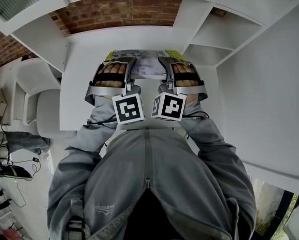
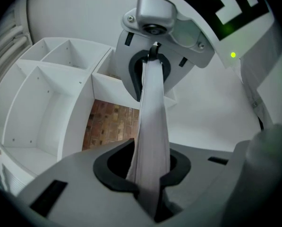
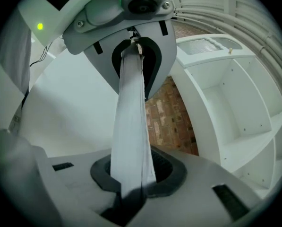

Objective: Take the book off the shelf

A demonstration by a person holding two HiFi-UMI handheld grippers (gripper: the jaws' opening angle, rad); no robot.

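- The left gripper (image 2: 148,189) has its jaws closed to a narrow gap on the book (image 2: 152,126). The dark pads press both faces of the pale page edge.
- The right gripper (image 3: 129,189) holds the same book (image 3: 130,126) in the same way, at the opposite end. Each gripper view shows the other gripper at 12 o'clock, with the page edge running straight to it.
- In the head view, the book (image 1: 146,66) lies between the left gripper (image 1: 130,73) and the right gripper (image 1: 164,73), with yellow-green corners showing. It is over the white desk (image 1: 84,89) and out of the compartments.
- The white shelf unit (image 1: 224,34) opens at 2 o'clock from the book, and the brick wall (image 1: 119,9) is at 12.
- A white chair (image 1: 36,84) stands at 9 o'clock.
- The person's grey jacket (image 1: 149,184) fills 6 o'clock.
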